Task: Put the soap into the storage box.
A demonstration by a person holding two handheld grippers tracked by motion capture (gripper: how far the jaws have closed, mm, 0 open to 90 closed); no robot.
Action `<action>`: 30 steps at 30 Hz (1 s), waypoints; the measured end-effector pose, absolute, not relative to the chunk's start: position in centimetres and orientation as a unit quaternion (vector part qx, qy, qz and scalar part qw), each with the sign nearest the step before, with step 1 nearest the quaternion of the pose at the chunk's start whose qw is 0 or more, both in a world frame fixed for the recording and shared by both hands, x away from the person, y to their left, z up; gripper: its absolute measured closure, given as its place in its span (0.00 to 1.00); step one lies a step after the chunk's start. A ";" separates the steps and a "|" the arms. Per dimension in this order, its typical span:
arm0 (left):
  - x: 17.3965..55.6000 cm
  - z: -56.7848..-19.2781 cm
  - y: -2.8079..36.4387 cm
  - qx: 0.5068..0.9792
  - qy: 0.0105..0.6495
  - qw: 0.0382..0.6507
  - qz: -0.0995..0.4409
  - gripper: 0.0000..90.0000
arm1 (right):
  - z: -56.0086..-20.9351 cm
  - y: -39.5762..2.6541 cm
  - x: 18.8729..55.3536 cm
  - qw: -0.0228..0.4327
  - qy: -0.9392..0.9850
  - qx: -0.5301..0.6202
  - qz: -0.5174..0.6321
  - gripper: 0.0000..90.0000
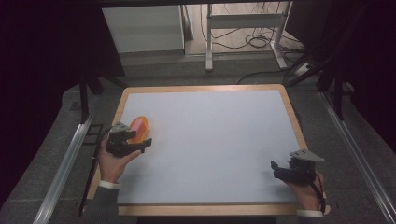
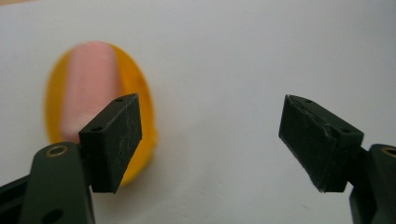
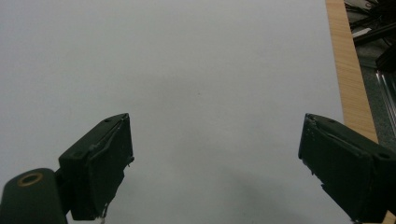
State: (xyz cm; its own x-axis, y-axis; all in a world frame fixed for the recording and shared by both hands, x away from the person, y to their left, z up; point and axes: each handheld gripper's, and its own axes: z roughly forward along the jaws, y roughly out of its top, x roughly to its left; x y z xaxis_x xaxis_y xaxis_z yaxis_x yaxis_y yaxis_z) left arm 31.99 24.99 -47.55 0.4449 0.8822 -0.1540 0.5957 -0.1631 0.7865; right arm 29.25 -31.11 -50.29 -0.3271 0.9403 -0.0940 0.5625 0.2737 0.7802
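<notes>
An orange oval object with a pink middle (image 1: 139, 127) lies on the white table top (image 1: 210, 140) near its left edge. My left gripper (image 1: 145, 143) hovers just in front of it, held by a hand in a dark sleeve. In the left gripper view the jaws of the left gripper (image 2: 210, 128) stand wide apart over bare white surface, and the orange object (image 2: 88, 93) sits blurred behind the left fingertip (image 2: 114, 140), outside the gap. My right gripper (image 1: 275, 169) rests at the table's front right. Its jaws (image 3: 215, 154) are open with nothing between them.
A wooden rim (image 1: 294, 116) frames the white top. Metal rails (image 1: 65, 163) run along both sides on grey floor. Beyond the far edge stand a white frame's legs (image 1: 208, 42) and loose cables (image 1: 257, 39). Dark curtains hang left and right.
</notes>
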 end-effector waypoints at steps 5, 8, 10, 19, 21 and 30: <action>30.7 -48.6 23.9 0.757 0.474 0.419 0.165 0.25 | -50.3 -31.0 29.3 0.286 0.747 0.501 0.330 0.11; 30.1 -49.3 23.4 0.765 0.463 0.421 0.155 0.25 | -50.4 -30.9 29.3 0.286 0.748 0.501 0.329 0.11; 29.7 -49.7 23.0 0.764 0.461 0.428 0.146 0.25 | -50.4 -30.9 29.3 0.287 0.748 0.501 0.328 0.11; 29.1 -51.4 21.2 0.782 0.446 0.412 0.138 0.25 | -50.5 -30.5 29.3 0.290 0.750 0.498 0.325 0.11; 29.0 -51.5 20.9 0.784 0.445 0.412 0.135 0.26 | -50.5 -30.4 29.3 0.290 0.750 0.498 0.324 0.11; 28.3 -51.9 20.2 0.789 0.440 0.409 0.132 0.26 | -50.4 -30.4 29.2 0.292 0.751 0.494 0.326 0.11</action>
State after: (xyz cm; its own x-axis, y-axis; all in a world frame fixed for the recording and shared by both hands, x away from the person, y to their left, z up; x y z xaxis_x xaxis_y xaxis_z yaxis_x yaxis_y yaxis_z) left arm 28.27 20.18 -51.89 0.5784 0.8016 -0.1513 0.5857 -0.2790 0.7610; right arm 29.23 -30.36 -50.45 -0.3409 0.9328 -0.1168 0.5522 0.2992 0.7781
